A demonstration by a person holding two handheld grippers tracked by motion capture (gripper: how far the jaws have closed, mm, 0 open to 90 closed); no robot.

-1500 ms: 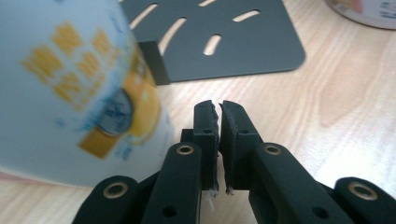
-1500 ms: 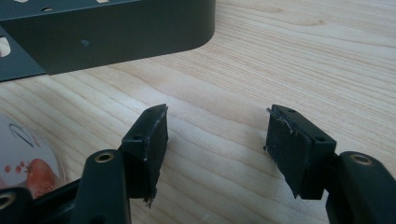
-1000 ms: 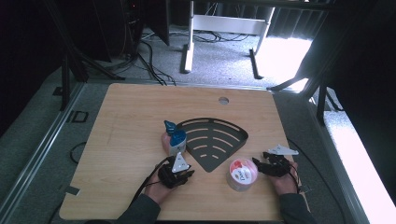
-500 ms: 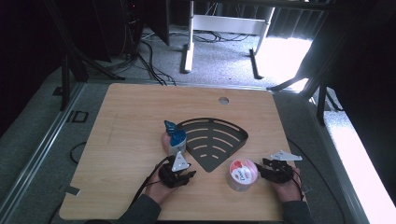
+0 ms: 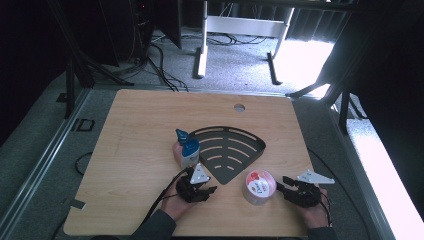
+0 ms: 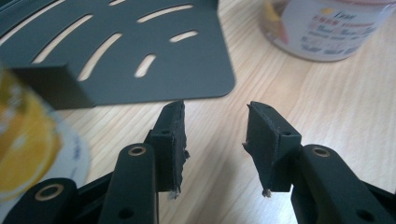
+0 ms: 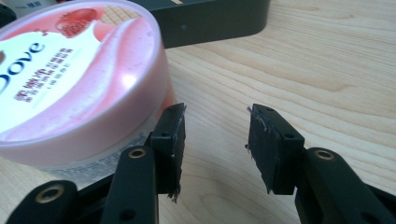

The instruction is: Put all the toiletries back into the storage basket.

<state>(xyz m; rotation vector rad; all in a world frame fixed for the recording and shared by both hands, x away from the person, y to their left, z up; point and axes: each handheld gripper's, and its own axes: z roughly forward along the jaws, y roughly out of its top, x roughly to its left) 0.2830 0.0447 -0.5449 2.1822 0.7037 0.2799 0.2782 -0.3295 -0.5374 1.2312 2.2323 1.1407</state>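
A pink-lidded Dove jar (image 5: 258, 186) (image 7: 70, 79) stands upright on the wooden table near the front edge. My right gripper (image 5: 281, 185) (image 7: 215, 119) lies just to its right, open; its jaws have just been closing and nothing is between them, with the left jaw beside the jar's wall. A black fan-shaped slotted tray (image 5: 227, 150) (image 6: 116, 56) lies flat in the middle. My left gripper (image 5: 210, 190) (image 6: 215, 116) sits at the tray's near corner, open over bare wood; its jaws have just been opening. The jar (image 6: 322, 28) stands farther ahead of it.
A bottle with a blue cap (image 5: 186, 150) stands at the tray's left edge, just beyond my left gripper; its orange label (image 6: 23, 140) is blurred at the left. The table (image 5: 140, 125) has a cable hole (image 5: 239, 107) at the back.
My right gripper has drawn back a little from the jar toward the right and the near edge, and its jaws have narrowed. The left hand stayed in place. The jar has not moved.
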